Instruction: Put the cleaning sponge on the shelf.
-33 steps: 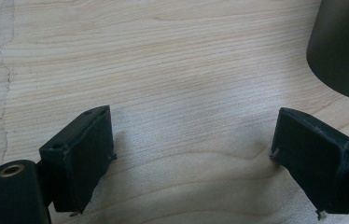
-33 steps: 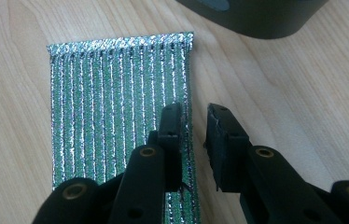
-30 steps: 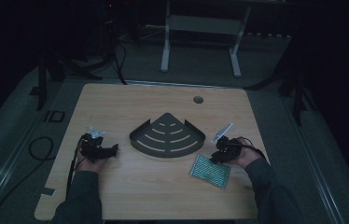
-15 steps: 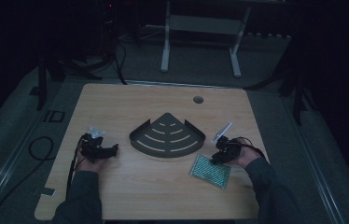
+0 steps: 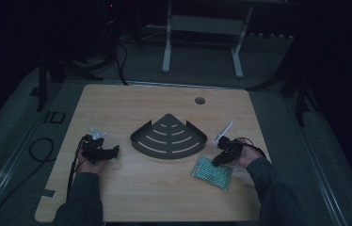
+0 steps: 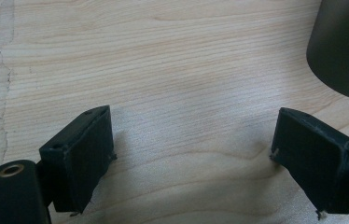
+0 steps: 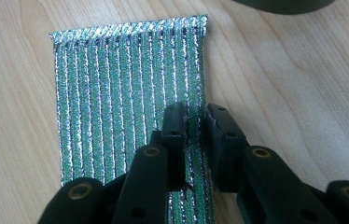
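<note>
Dark floor and the legs of a pale stand (image 5: 201, 28) surround my table (image 5: 117, 103), a light wood top with a small round hole (image 5: 200, 100) near its far edge, at about 1 o'clock from centre.

At the middle lies a dark fan-shaped tray (image 5: 168, 137), point toward 12 o'clock, its curved wall toward me, with slots cut in arcs across its floor.

My left gripper (image 5: 100, 151) rests low at 9 o'clock from the tray, well apart from it, my left hand (image 5: 89, 165) behind it. In the left gripper view its black jaws stand wide apart with bare wood grain between them and nothing held; the tray's dark curved wall (image 6: 343, 46) shows at the upper right corner. A faint scratch line runs down the wood at the far left of that view.

My right gripper (image 5: 222, 156) sits at 4 o'clock from the tray, my right hand (image 5: 247, 155) wrapped round it, a pale strip (image 5: 223, 132) sticking up from it toward 12 o'clock. Its tips lie at the edge of the cloth (image 5: 212, 172), a small green rectangle with silvery ribs lying flat just near the tray's right corner. In the right gripper view the cloth (image 7: 116, 88) stretches away from me, and my jaws are drawn nearly together over its right-hand ribs, a narrow fold of fabric in the slit between them; I cannot tell how firmly they bite.
</note>
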`<state>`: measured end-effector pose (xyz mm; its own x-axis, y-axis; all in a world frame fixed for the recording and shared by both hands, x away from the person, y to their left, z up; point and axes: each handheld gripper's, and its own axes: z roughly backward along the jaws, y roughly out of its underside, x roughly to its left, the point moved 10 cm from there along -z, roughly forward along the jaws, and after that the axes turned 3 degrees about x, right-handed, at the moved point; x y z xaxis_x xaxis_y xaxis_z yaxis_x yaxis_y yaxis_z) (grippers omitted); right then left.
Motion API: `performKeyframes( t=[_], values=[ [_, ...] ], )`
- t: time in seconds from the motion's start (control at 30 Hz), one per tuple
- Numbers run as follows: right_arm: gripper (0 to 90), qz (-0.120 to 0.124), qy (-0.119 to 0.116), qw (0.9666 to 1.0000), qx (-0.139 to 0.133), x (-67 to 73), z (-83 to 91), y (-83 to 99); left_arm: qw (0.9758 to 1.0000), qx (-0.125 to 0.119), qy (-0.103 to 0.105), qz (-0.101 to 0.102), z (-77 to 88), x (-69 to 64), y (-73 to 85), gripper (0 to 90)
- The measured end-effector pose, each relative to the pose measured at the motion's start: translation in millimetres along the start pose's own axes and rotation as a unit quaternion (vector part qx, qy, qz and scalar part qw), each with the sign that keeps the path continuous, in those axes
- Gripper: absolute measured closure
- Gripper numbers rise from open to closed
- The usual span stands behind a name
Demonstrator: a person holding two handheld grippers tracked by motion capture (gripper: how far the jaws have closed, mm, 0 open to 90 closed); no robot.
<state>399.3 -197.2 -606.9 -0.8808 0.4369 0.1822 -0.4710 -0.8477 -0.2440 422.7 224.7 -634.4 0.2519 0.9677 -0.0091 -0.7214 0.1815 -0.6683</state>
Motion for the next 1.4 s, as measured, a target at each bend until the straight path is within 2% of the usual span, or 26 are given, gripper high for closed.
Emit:
performKeyframes(
  t=[0.2,0.23,0.33,0.77,1.3,1.4],
  values=[
    [82.2,0.005,-0.001,1.0,0.002,-0.2,0.0,-0.6,1.0,0.0,0.0,0.0,0.0,0.0,0.0,13.0],
    [86.6,0.01,0.006,0.9999,0.003,-0.3,0.6,-0.6,1.0,0.0,0.0,0.0,0.0,0.0,0.0,13.0],
    [88.8,0.017,0.018,0.9997,0.004,0.6,1.3,-0.9,1.0,0.0,0.0,0.0,0.0,0.0,0.0,13.0],
    [89.3,0.016,0.033,0.9993,-0.001,1.5,6.9,1.8,1.0,0.0,0.0,0.0,0.0,0.0,0.0,13.0],
    [89.5,0.013,0.037,0.9989,-0.027,-0.5,23.5,-0.2,1.0,0.0,0.0,0.0,0.0,0.0,0.0,13.0],
    [89.5,0.012,0.033,0.9991,-0.025,0.0,27.0,0.2,1.0,0.0,0.0,0.0,0.0,0.0,0.0,13.0]
  ],
)
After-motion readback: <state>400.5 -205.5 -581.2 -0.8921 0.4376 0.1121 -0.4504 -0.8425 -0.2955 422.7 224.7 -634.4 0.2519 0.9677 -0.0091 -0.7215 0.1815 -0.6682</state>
